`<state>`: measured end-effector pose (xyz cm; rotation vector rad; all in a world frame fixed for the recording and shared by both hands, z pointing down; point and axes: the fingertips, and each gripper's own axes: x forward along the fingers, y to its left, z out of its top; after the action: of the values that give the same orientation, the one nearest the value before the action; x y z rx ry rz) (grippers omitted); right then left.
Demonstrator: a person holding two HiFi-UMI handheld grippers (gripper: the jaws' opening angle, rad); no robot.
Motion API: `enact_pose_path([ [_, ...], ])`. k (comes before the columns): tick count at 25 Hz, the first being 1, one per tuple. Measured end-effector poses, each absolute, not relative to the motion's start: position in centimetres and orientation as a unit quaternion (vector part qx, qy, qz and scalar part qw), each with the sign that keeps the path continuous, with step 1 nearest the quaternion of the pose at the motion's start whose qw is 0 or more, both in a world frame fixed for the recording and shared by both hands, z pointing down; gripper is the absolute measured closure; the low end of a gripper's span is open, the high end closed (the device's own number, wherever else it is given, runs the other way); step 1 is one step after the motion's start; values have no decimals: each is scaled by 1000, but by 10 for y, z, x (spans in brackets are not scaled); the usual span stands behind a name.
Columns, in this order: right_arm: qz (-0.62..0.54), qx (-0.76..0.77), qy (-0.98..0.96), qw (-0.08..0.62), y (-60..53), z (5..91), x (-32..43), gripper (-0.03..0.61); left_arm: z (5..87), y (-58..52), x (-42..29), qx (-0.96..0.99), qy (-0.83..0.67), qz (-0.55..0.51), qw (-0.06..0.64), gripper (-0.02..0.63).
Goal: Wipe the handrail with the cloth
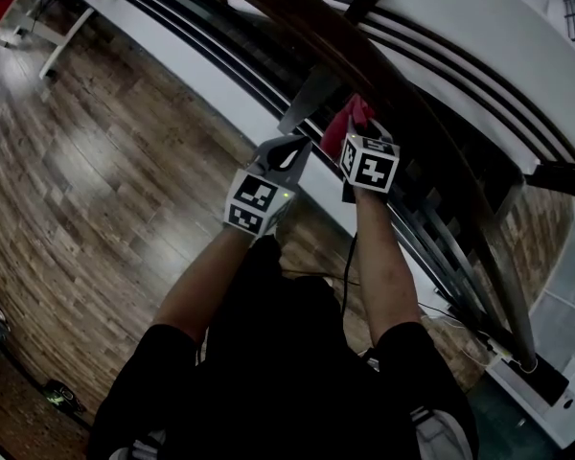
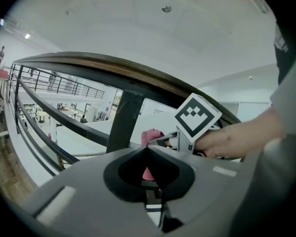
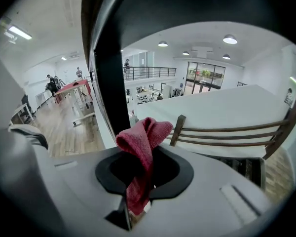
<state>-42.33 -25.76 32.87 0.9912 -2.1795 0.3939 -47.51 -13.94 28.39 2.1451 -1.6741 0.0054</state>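
Red cloth (image 3: 144, 135) pinched between right gripper's (image 3: 134, 199) fingers (image 3: 202, 194).

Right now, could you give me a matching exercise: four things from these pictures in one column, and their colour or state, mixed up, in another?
1. cloth
2. handrail
3. left tool
4. floor

A. wooden planks
B. shut, holding nothing
C. red, pinched in the right tool
D. dark, curved

Pairs: 1-C, 2-D, 3-B, 4-A

The person wears a black shirt (image 1: 278, 372) with short sleeves (image 1: 158, 353). The left gripper (image 1: 289, 149) and right gripper (image 1: 356, 127) are grey. Each has a white cube (image 1: 259, 202) with black squares. A thin black cable (image 1: 348, 257) leaves the right one.
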Motion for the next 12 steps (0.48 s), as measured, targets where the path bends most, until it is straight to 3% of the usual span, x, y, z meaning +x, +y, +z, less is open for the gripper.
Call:
enact_pose_path([
  [12, 177, 404, -828, 345, -249, 333, -377, 523, 274, -139, -424, 803, -560, 31, 202, 615],
])
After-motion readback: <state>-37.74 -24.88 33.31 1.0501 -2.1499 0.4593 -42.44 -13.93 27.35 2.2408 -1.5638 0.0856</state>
